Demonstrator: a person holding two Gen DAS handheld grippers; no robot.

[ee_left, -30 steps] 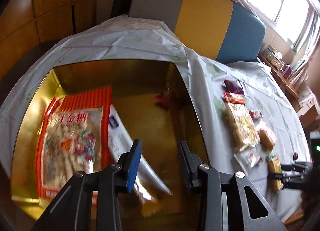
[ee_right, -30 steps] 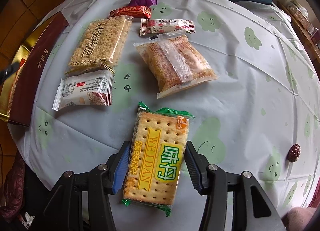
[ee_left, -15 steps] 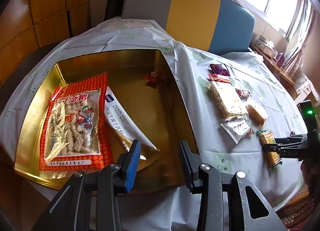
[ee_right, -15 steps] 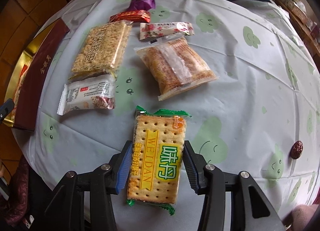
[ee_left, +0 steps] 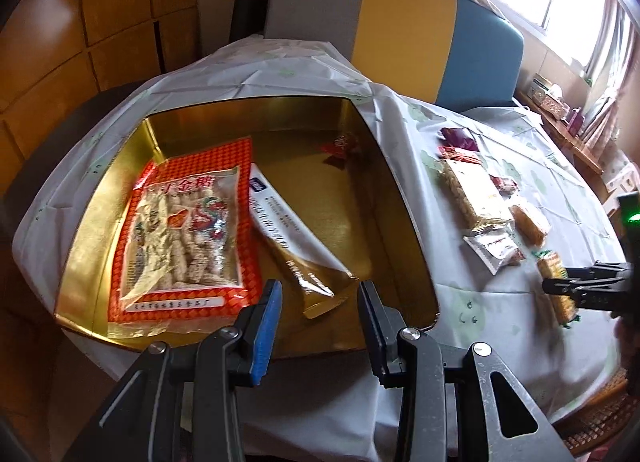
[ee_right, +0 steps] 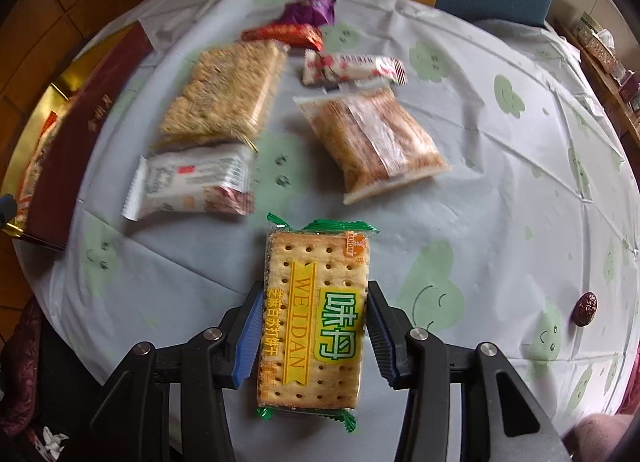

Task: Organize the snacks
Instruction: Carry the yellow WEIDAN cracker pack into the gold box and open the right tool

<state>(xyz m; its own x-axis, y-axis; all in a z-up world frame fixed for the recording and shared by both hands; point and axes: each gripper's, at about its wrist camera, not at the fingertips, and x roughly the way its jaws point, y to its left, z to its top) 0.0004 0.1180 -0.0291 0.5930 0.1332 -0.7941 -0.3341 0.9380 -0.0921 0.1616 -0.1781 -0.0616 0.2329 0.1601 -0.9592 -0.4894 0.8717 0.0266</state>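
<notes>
- Pulled back since a second ago, our left gripper (ee_left: 318,326) hangs wide and empty at the gold box (ee_left: 408,229) near edge.
- Our right gripper (ee_right: 310,338) clamps the cracker pack (ee_right: 316,318), long axis along the fingers, box to its left.

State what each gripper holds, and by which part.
The right gripper clamps the cracker packet by its two long side edges, near the lower half. The left gripper holds nothing; its fingers are open.

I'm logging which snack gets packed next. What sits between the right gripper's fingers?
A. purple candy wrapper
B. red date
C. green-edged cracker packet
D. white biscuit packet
C: the right gripper has its fingers closed against both sides of the green-edged cracker packet, above the table.
</notes>
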